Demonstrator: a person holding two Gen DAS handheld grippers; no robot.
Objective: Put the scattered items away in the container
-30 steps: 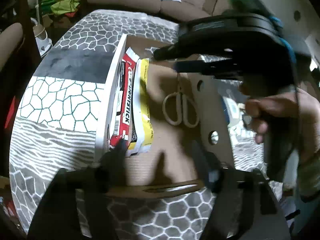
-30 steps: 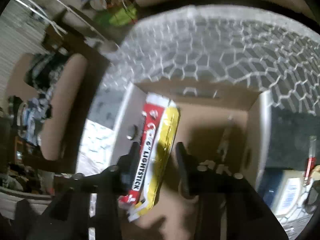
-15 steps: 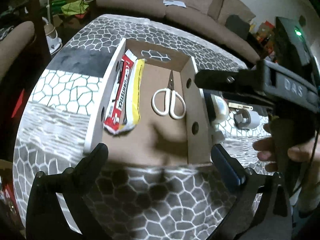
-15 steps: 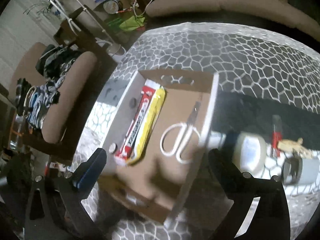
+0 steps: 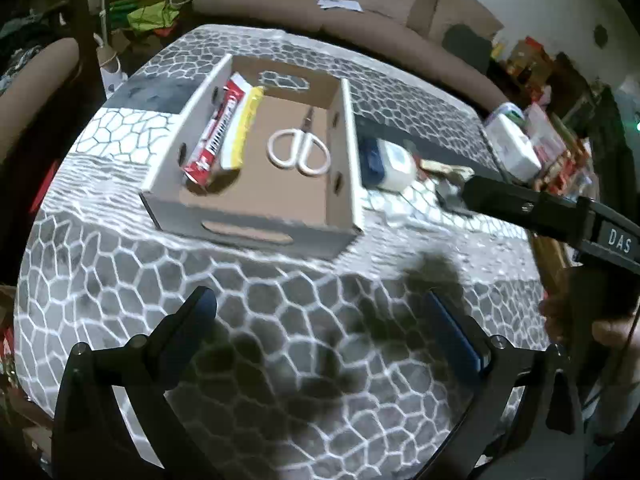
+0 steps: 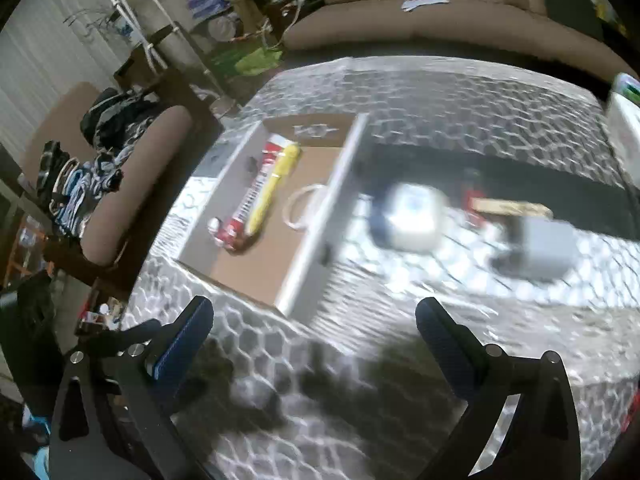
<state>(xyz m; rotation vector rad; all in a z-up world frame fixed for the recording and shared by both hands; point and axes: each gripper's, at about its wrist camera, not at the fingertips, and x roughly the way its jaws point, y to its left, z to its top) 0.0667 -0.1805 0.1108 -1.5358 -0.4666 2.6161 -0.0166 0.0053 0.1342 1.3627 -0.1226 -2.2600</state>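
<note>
A brown chair (image 6: 132, 184) piled with clothes stands left of the patterned table (image 5: 280, 360). The cardboard box (image 5: 256, 224) on it holds one red-and-yellow lightstick pack (image 5: 224, 132) and one pair of white scissors (image 5: 298, 152). Just right, outside, lies a white-and-blue container (image 5: 390, 164). Left gripper (image 5: 324, 320) and right gripper (image 6: 314, 328) both hover with fingers apart, empty.

- a lived-in home, most likely a living room.
- a long brown sofa (image 5: 360, 12) runs behind the tabletop (image 5: 280, 320), with loose papers (image 5: 340, 3) lying on its seat.
- the tabletop wears a soft cloth printed with grey and white honeycomb patterns, more household than workplace.
- an upholstered chair (image 6: 132, 176) stands to one side, heaped with rumpled clothes (image 6: 84, 176).
- cables, a bright green bag (image 6: 256, 60) and assorted clutter crowd the floor behind.
- packets and boxes (image 5: 516, 148) pile up at the far edge.
</note>
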